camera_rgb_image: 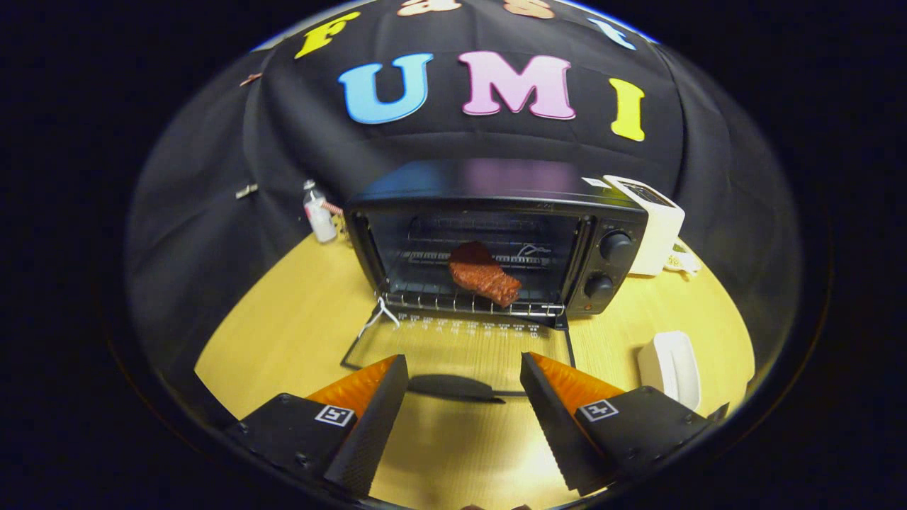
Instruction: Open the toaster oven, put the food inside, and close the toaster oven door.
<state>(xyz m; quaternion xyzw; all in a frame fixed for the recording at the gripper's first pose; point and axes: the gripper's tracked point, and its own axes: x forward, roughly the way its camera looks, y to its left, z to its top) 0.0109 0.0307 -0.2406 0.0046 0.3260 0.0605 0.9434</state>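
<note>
I see the reddish-brown slab of food (pixel 483 273), a steak-like piece, lying on the wire rack (pixel 460 301) inside the black toaster oven (pixel 496 234). It sits a little right of the rack's middle, tilted so that one end points toward the oven's front edge. The oven stands on the pale yellow wooden worktop (pixel 283 319), its cavity facing me. Its glass door (pixel 460 347) is swung fully down and lies flat on the worktop in front of the opening, and the door's dark oval handle (pixel 453 387) is at the near edge, just ahead of my fingers and between them. A bit of white string or tie (pixel 377 317) hangs at the door's left hinge corner. Two round black knobs (pixel 608 265) sit one above the other on the oven's right panel.

My gripper (pixel 464 418) hovers low over the worktop with its fingers spread wide apart and nothing between them. Neither finger touches the handle or the door.

Left of the oven, near the black cloth wall, stands a small clear bottle with a white label (pixel 318 212). Just behind the oven's right side stands a white boxy appliance (pixel 655 223), close to it or touching; I cannot tell which. A white rounded holder (pixel 673 368) lies on the worktop beyond my right finger, well apart from the oven.
</note>
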